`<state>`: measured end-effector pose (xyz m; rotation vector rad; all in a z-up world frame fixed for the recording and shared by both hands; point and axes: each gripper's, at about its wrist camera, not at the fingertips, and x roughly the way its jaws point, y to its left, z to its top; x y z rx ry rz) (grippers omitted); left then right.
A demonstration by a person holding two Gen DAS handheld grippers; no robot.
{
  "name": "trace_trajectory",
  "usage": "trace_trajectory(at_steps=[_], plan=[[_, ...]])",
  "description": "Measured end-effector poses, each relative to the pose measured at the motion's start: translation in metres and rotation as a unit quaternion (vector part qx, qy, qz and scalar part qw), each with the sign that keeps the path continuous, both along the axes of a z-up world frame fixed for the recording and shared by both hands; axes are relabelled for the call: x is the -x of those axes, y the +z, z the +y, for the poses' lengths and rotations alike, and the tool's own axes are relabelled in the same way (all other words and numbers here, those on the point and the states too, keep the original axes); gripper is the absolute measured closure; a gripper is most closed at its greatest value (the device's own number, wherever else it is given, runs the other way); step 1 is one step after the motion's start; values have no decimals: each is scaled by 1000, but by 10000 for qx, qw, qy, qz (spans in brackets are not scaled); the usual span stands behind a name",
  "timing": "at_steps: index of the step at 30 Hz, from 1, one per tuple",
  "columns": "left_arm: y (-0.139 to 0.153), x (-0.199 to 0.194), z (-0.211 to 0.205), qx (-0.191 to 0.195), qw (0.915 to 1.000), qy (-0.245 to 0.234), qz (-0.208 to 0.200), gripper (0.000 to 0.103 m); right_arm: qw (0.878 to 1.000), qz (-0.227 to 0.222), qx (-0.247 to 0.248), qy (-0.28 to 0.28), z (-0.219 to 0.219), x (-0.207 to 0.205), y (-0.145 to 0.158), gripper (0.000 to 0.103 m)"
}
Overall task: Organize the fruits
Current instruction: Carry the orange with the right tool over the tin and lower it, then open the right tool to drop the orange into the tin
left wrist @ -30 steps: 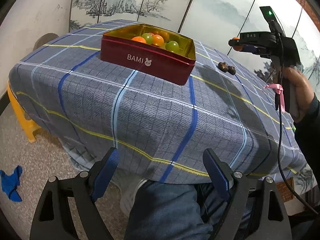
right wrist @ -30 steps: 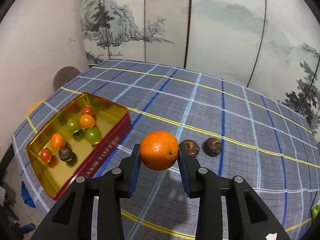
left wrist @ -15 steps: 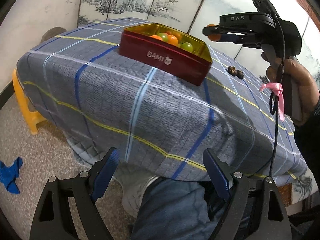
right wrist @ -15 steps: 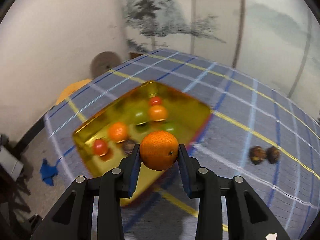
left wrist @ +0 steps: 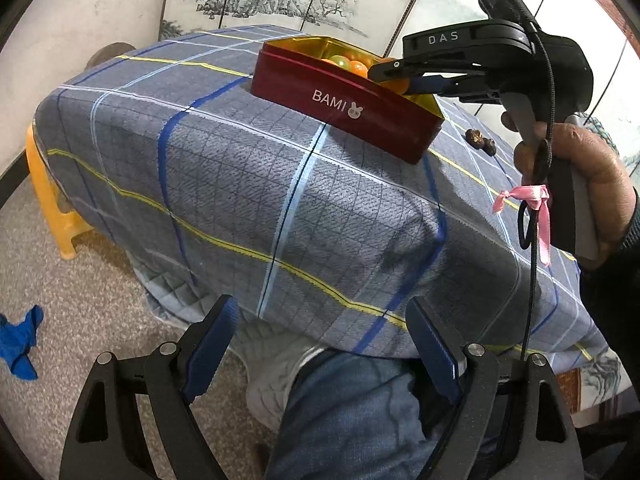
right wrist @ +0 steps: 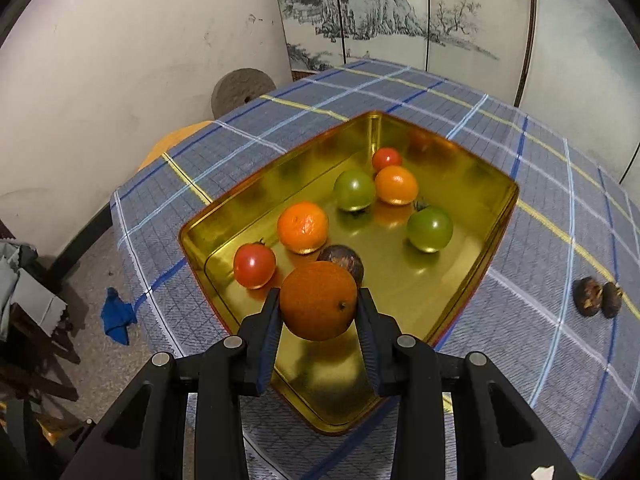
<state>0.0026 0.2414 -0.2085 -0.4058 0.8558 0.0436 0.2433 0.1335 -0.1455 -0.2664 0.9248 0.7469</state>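
My right gripper [right wrist: 318, 312] is shut on an orange mandarin [right wrist: 318, 300] and holds it over the near end of a red tin with a gold inside [right wrist: 492, 216]. In the tin lie two red tomatoes, two green ones, two orange fruits and a dark brown fruit [right wrist: 342, 260]. Two more dark brown fruits [right wrist: 596, 296] lie on the cloth to the right of the tin. In the left wrist view the right gripper [left wrist: 396, 76] reaches over the tin [left wrist: 344, 100]. My left gripper [left wrist: 320, 340] stands open and empty below the table's near edge.
The table wears a grey-blue checked cloth [left wrist: 280, 184]. A person's knee in jeans [left wrist: 352, 408] is under my left gripper. A yellow stool [left wrist: 48, 192] and a blue rag [left wrist: 18, 340] are on the floor at left. A painted folding screen [right wrist: 400, 12] stands behind.
My right gripper carried the mandarin leftward from above the two brown fruits to above the tin and sank closer to it. The left gripper barely moved.
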Motion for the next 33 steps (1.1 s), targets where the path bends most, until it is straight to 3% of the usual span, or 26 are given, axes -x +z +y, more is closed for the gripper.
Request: trace_trajectory(at_steps=[7, 31, 33], plan=[[-1, 0, 1, 13, 10000, 9, 19, 17, 9995, 291, -113, -99, -3, -7, -9, 70], [2, 2, 2, -39, 10000, 52, 36, 17, 9998, 170, 72, 34, 4, 2, -14, 68], [3, 3, 2, -65, 10000, 55, 38, 17, 9998, 203, 1, 31, 3, 1, -13, 56]])
